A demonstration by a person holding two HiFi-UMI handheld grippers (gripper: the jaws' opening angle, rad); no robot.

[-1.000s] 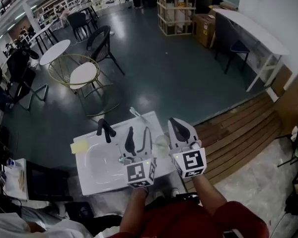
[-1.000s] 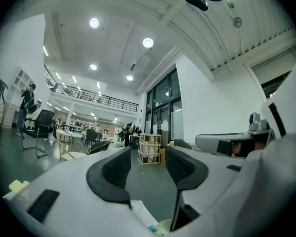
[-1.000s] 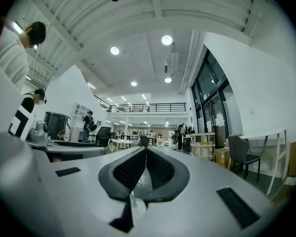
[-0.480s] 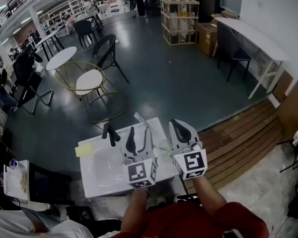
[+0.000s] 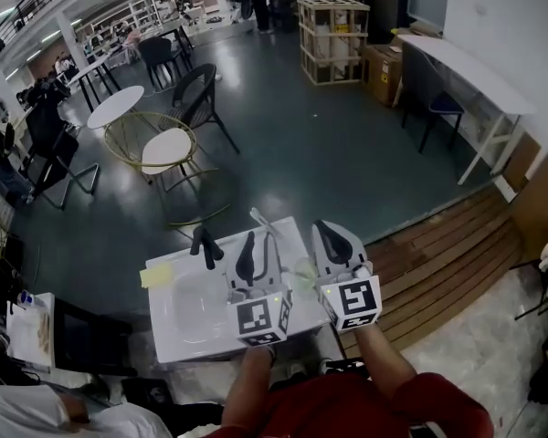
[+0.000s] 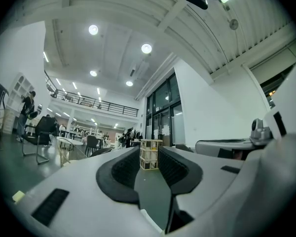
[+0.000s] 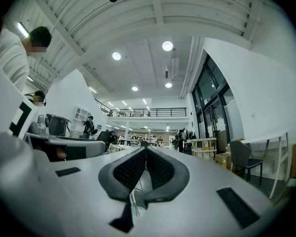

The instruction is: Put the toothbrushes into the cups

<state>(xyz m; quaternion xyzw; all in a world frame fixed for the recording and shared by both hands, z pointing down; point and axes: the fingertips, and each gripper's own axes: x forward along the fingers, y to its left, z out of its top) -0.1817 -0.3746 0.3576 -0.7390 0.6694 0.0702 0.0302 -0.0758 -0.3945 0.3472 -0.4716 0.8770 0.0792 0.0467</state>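
A clear cup (image 5: 300, 268) stands on the white sink top (image 5: 178, 322) between my two grippers. A thin white toothbrush (image 5: 263, 221) shows at the far edge of the top, just past the left gripper's tips; whether it touches them I cannot tell. My left gripper (image 5: 259, 240) hovers over the basin with its jaws closing. In the left gripper view (image 6: 149, 152) a gap remains and nothing sits between the pads. My right gripper (image 5: 324, 229) is beside the cup, its pads meeting at the tips (image 7: 145, 149). A thin stick (image 7: 133, 204) shows below its jaws.
A black faucet (image 5: 202, 241) and a yellow sponge (image 5: 156, 275) sit on the sink's left part. Beyond lie a dark floor with chairs and round tables (image 5: 169, 149), a wooden crate (image 5: 333, 26), and a white desk (image 5: 475, 62). Wooden decking (image 5: 438, 254) is at the right.
The left gripper's jaws have come closer together. Both grippers stay over the sink top, and the right one has not visibly moved.
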